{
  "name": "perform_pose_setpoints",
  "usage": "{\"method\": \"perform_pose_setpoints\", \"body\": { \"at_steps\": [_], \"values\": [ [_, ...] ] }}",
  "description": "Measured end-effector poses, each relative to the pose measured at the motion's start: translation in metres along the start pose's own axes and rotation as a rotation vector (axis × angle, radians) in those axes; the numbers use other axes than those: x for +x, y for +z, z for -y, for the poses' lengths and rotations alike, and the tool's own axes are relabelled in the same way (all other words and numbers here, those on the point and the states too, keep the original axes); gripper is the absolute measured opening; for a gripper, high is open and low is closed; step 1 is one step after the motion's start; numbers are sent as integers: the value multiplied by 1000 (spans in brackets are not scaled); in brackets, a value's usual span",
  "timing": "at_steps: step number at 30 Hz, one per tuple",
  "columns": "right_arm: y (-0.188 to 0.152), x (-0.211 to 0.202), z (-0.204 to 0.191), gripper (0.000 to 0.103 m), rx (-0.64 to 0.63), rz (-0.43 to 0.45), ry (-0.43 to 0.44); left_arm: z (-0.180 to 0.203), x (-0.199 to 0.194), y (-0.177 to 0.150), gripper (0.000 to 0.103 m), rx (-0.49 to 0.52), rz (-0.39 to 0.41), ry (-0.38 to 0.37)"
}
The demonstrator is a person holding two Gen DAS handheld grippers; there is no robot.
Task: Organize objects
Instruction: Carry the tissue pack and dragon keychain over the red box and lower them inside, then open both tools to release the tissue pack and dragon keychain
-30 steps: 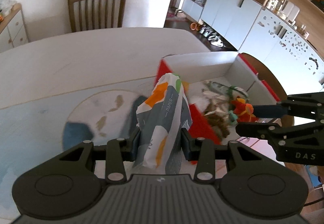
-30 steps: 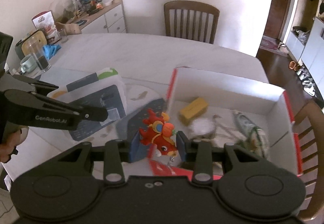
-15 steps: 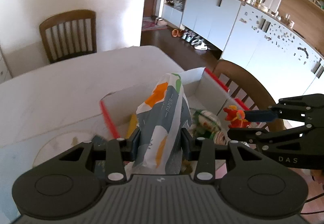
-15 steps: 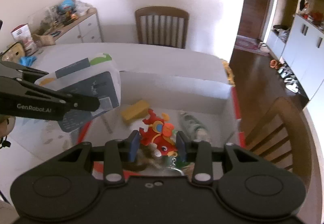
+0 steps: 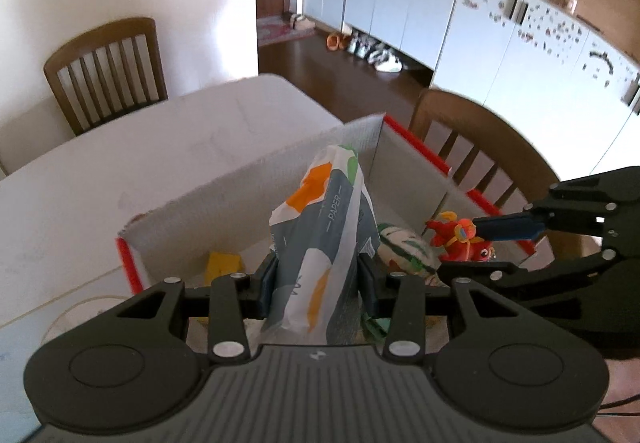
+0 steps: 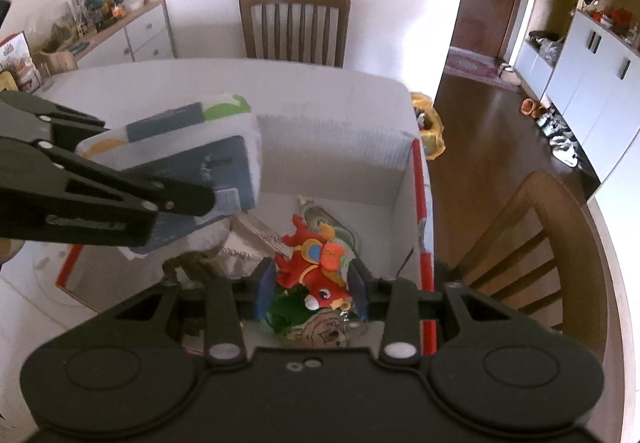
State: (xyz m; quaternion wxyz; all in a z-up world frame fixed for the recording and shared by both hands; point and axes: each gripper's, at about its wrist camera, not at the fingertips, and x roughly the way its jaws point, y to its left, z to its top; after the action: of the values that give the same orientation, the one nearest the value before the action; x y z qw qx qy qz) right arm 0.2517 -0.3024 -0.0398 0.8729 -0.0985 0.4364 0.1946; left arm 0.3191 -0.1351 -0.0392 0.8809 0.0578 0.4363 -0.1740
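While both claws hung over the box (image 6: 404, 199), the left claw (image 5: 316, 277) was clamped on the tissue pack (image 5: 320, 243) at frame centre, and the right claw (image 6: 310, 289) pinched the red plush toy (image 6: 316, 267). Both looked light and squashy (mid-body grips suit them). The box floor was crowded; its red-edged walls (image 5: 432, 159) stood close, leaving open room mainly toward the upper middle.

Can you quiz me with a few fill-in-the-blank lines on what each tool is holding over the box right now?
1. The left tool is shut on a ____ pack.
2. The right tool grips a red plush ____.
3. Both items hang above the open ____, which has red edges.
4. A yellow ____ lies inside it.

Missing words: tissue; toy; box; block
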Motion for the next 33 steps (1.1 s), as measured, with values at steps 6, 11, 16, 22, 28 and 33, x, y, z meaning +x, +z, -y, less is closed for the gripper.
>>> {"method": "perform_pose_setpoints", "body": {
  "at_steps": [6, 11, 16, 22, 28, 33],
  "values": [
    [-7, 21, -6, 38, -31, -54, 12, -3, 34, -1, 41, -8, -61, -22],
    [-11, 31, -12, 38, -52, -83, 15, -5, 59, -4, 41, -6, -113, -21],
    [-12, 42, -13, 38, -75, -105, 14, -5, 74, -7, 41, 5, -146, 6],
    [-15, 51, -12, 38, -82, -127, 24, -6, 79, -6, 43, -4, -158, 3],
    [-18, 54, -12, 39, -76, -137, 26, -2, 75, -10, 47, -7, -151, 9],
    [-18, 51, -11, 46, -71, -128, 21, -2, 70, -7, 60, -14, -135, 7]
  ]
}}
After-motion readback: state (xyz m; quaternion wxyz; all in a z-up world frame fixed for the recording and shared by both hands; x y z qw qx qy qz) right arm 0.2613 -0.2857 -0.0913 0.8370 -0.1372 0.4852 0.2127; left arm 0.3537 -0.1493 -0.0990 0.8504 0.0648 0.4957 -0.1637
